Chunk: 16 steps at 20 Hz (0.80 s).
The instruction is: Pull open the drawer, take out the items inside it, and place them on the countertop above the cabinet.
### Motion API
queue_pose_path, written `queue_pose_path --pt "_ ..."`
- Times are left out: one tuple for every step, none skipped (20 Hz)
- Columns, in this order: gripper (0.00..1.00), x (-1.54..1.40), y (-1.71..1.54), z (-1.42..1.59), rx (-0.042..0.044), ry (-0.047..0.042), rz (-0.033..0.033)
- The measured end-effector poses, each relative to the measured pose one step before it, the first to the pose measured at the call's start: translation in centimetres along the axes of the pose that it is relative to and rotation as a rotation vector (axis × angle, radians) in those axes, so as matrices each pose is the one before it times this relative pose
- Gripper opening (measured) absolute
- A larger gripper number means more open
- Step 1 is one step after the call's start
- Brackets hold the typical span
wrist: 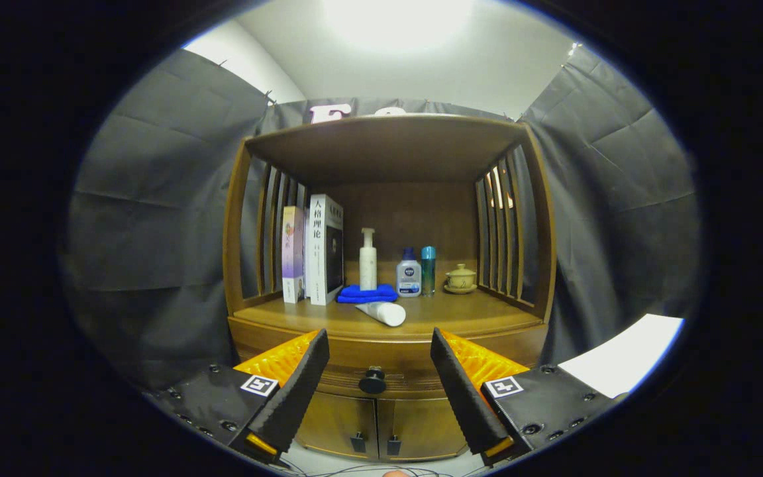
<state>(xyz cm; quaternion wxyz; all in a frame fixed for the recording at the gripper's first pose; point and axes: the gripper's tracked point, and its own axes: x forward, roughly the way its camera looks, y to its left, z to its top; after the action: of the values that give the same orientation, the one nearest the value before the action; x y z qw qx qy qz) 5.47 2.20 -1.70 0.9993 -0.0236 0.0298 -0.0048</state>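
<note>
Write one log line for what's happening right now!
phase: approach | gripper: open, fingers either side of drawer knob, not touching | drawer: closed | countertop: white tube, blue cloth, bottles, books

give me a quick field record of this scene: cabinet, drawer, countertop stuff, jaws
cabinet: brown wooden cabinet with slatted sides
drawer: closed, round dark knob between and just beyond the jaws
countertop: two upright books, folded blue cloth, white pump bottle, white tube lying down, two small bottles, small lidded ceramic pot
gripper: jaws open, apart from the knob, holding nothing
task stage: drawer not yet pulled
</note>
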Motion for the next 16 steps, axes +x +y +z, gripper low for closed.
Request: queue_pose_path --pt "0.98 -0.869 -0.241 0.569 0.00908 -0.00064 0.00327" --pt "0.98 -0.906 -0.146 0.399 0.00969 0.00069 0.00735" --pt "0.97 -0.861 -0.185 0.440 0.00718 -0.00195 0.00252" --pt "0.97 -2.085 0.616 2.194 0.00196 -0.00360 0.00273" --pt "0.97 -0.848 -0.221 0.317 0.00135 -0.00434 0.00122" --pt "0.96 -0.844 -0.204 0.048 0.00290 -0.00114 -0.00159" --pt "0.96 -0.771 0.002 0.105 0.00617 -0.00617 0.00506" --pt "0.96 -0.546 0.030 0.025 0.00601 -0.00139 0.00039" --pt "0.95 -0.334 0.163 -0.076 0.00311 0.00121 0.00906" --pt "0.95 -0.374 0.236 -0.252 -0.00013 0.00490 0.00825" --pt "0.95 -0.045 0.171 -0.173 -0.00241 0.00621 0.00698" --pt "0.95 0.123 -0.033 -0.226 -0.00174 0.00827 0.00318" --pt "0.95 -0.018 0.101 -0.263 0.00452 0.00821 0.00571" --pt "0.95 0.061 0.189 -0.112 0.00651 0.00470 0.00409" --pt "0.95 0.026 0.030 -0.109 0.00654 0.00435 0.00342" --pt "0.95 0.049 0.076 0.070 0.00397 -0.00154 0.00319"
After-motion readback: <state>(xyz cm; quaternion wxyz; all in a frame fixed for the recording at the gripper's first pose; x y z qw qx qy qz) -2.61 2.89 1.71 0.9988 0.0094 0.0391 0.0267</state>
